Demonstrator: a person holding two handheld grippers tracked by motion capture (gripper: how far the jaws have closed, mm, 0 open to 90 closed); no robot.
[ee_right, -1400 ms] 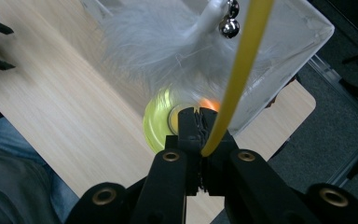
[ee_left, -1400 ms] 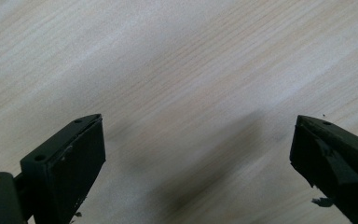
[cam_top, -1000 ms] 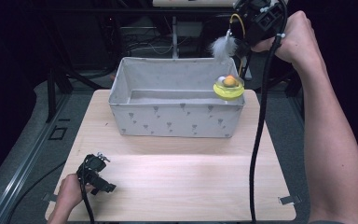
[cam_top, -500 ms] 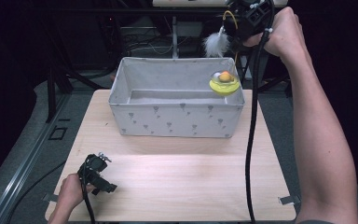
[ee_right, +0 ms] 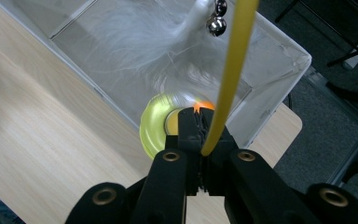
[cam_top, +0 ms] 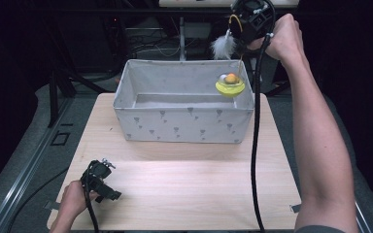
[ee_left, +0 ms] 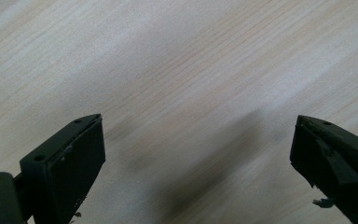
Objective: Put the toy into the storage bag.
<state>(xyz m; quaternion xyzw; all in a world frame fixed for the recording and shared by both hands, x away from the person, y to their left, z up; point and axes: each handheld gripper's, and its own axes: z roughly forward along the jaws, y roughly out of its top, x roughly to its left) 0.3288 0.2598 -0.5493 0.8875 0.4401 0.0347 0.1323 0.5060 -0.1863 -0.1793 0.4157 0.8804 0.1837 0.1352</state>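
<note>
Nearest, low at the near left corner of the pale wooden table [cam_top: 184,194]: left gripper [cam_top: 100,178], held in a hand [cam_top: 72,199] resting on the tabletop, black jaws spread wide over bare wood grain with nothing between them.

Farther back, at the table's far half: grey fabric bin with a small printed pattern [cam_top: 184,127], open-topped, long axis running left to right.

Over the bin's far right corner, hanging: yellow disc-shaped toy base with an orange ball on top [cam_top: 230,85], dangling from a thin yellow wand [ee_right: 228,70] whose long axis runs steeply from the base up to the jaws, white feather tuft [cam_top: 222,47] and small silver bells [ee_right: 216,21] off to its side.

Highest and farthest: right gripper [ee_right: 200,140], jaws clamped tight on the wand, right hand [cam_top: 284,41] fisted around it, forearm stretched forward and raised above the bin's right end.
</note>
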